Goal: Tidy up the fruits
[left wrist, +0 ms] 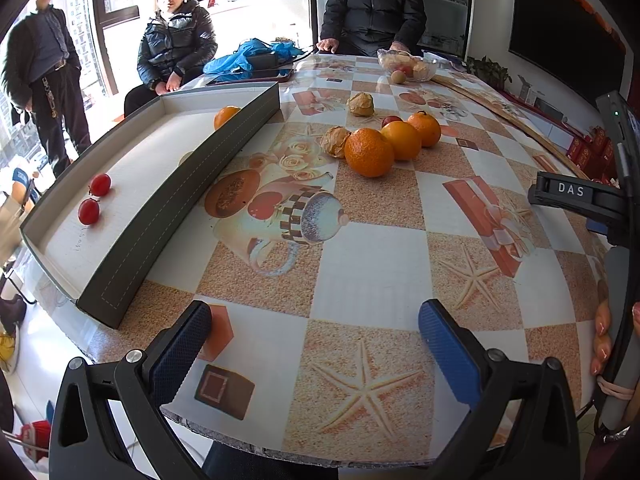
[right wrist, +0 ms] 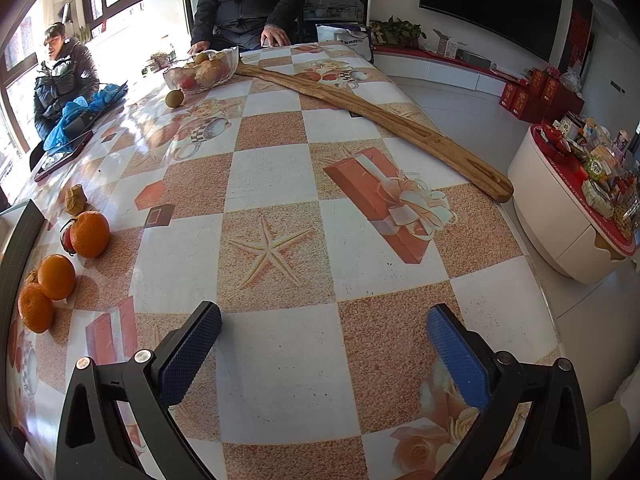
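A grey box lid tray (left wrist: 176, 196) lies at the table's left, holding two cherry tomatoes (left wrist: 94, 199) and one orange (left wrist: 226, 116). Three oranges (left wrist: 370, 152) sit in a row mid-table with two papery husk fruits (left wrist: 335, 141) and a small red fruit (left wrist: 390, 120). The same oranges (right wrist: 56, 276) show at the left of the right wrist view. My left gripper (left wrist: 316, 332) is open and empty, hovering over the table's near edge. My right gripper (right wrist: 324, 340) is open and empty over bare tablecloth; its body (left wrist: 580, 196) shows at the right of the left wrist view.
A glass bowl (right wrist: 200, 72) of fruit stands at the far end with a kiwi (right wrist: 174, 98) beside it. A long wooden board (right wrist: 380, 120) lies along the right side. A blue bag (left wrist: 248, 58) and tablet lie far left. People sit and stand around the table.
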The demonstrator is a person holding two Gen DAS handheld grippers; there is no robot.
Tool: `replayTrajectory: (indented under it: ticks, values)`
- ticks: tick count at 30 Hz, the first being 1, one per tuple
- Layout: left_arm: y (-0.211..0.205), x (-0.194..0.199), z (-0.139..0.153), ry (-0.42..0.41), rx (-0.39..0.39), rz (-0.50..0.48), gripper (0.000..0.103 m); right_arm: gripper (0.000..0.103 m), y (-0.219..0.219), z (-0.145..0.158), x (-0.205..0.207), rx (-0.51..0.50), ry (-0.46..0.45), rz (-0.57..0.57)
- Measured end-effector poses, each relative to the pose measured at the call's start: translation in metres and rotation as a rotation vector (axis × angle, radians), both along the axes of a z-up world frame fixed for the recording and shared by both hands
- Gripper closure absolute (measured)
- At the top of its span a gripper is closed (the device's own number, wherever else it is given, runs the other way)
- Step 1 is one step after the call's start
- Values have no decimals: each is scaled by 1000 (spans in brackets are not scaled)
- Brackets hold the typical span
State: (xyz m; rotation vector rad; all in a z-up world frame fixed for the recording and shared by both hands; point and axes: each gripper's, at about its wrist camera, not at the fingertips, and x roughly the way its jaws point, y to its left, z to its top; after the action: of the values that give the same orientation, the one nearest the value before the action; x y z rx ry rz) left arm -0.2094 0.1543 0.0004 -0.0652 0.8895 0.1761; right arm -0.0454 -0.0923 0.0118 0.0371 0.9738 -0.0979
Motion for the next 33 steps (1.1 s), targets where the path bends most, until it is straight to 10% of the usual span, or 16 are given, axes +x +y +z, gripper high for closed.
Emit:
replayTrajectory:
  ticks: [33]
  values:
    - [-4, 1, -1, 6, -3, -5, 0, 0, 0, 0, 0, 0, 0, 0]
